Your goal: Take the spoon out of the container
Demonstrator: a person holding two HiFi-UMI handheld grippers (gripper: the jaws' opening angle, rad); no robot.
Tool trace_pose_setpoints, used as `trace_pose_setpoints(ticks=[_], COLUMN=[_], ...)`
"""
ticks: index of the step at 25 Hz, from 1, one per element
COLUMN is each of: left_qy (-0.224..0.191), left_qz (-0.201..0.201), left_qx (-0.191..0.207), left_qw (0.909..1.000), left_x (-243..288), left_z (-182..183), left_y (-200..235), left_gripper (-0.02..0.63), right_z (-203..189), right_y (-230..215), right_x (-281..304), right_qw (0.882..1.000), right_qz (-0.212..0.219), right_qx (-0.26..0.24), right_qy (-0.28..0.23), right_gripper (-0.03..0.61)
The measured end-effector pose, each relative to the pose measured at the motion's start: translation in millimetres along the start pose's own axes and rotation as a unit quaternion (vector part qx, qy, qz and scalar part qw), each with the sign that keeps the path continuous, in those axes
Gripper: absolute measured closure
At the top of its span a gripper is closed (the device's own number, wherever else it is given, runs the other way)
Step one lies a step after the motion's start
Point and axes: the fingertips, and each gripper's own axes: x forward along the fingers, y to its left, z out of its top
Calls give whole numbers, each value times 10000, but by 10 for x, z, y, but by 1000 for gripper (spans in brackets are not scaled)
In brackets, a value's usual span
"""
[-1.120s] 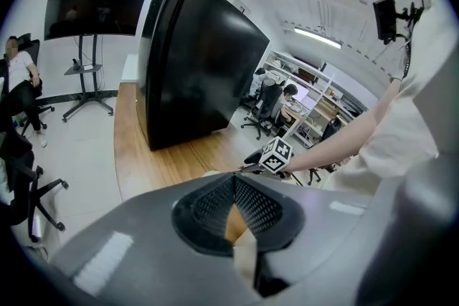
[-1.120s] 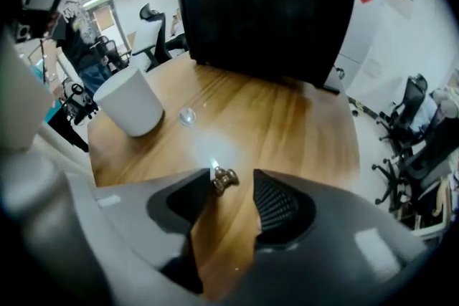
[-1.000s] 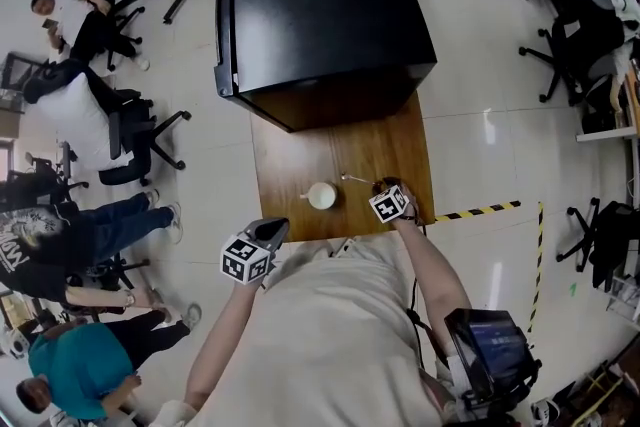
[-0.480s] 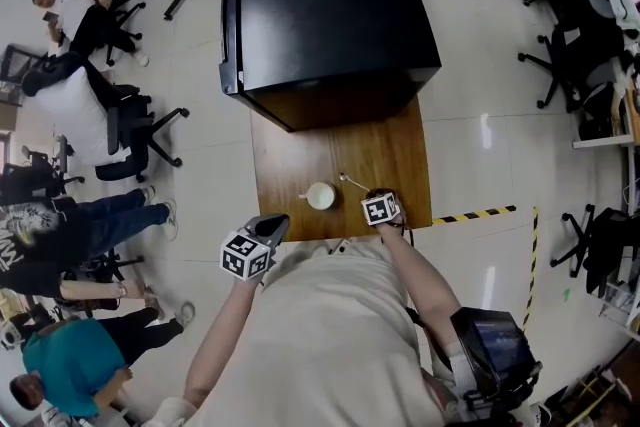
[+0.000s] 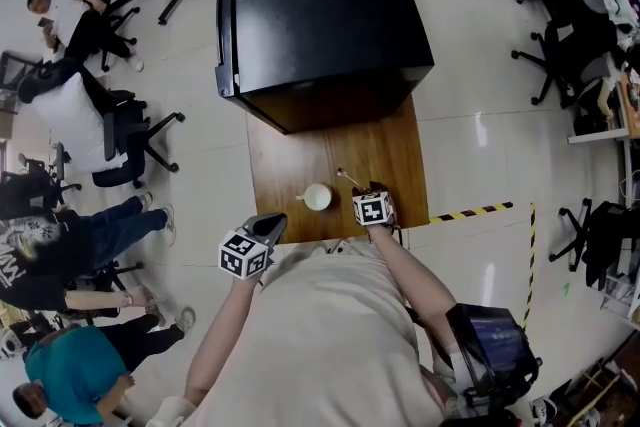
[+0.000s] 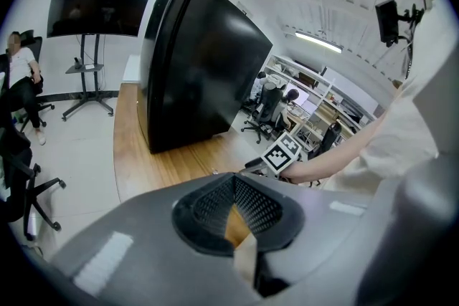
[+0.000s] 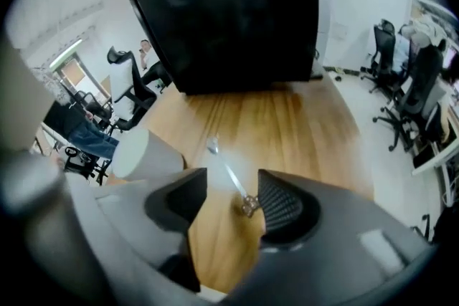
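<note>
A thin metal spoon (image 7: 228, 174) lies flat on the wooden table (image 7: 301, 118), outside the white cup (image 7: 143, 153) standing to its left. My right gripper (image 7: 233, 201) hovers low over the spoon's handle end. Its jaws are opening, with the handle between them and its tip right at the right-hand finger (image 7: 283, 204), not pinched. In the head view the spoon (image 5: 345, 177) lies just right of the cup (image 5: 318, 197), with the right gripper (image 5: 372, 189) behind it. My left gripper (image 5: 270, 229) hangs off the table's near edge, shut on nothing.
A big black cabinet (image 5: 320, 5) stands on the table's far end. Bare wood (image 5: 385, 150) lies between it and the cup. Office chairs and several seated people are at the left; a yellow-black floor tape (image 5: 470, 212) runs at the right.
My right gripper has shifted left along the near part of the table, toward the cup. The spoon stays lying on the wood. The left gripper has not moved.
</note>
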Motion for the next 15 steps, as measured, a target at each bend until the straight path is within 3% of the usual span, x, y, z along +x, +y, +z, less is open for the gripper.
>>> trace_pose_setpoints(ticks=[3,8,15], left_qy=[-206,-517,-775], left_qz=[-73,-33,190], left_qx=[-93,-284,-194], left_qw=[9997,9983,9966], left_x=[-156,-281,-196], left_z=[110,411,490], left_y=[179,314,411], left_gripper=[614,614,614], right_z=[518,1128,1879], right_y=[88,-122,-379], right_x=[-376,-1007,-1922], right_qw=[9953,9849,9558], right_qz=[-211,-541,-847], right_qx=[-464,-743,-997], right_qy=[-827,-1464,-2634], right_gripper=[362,369,402])
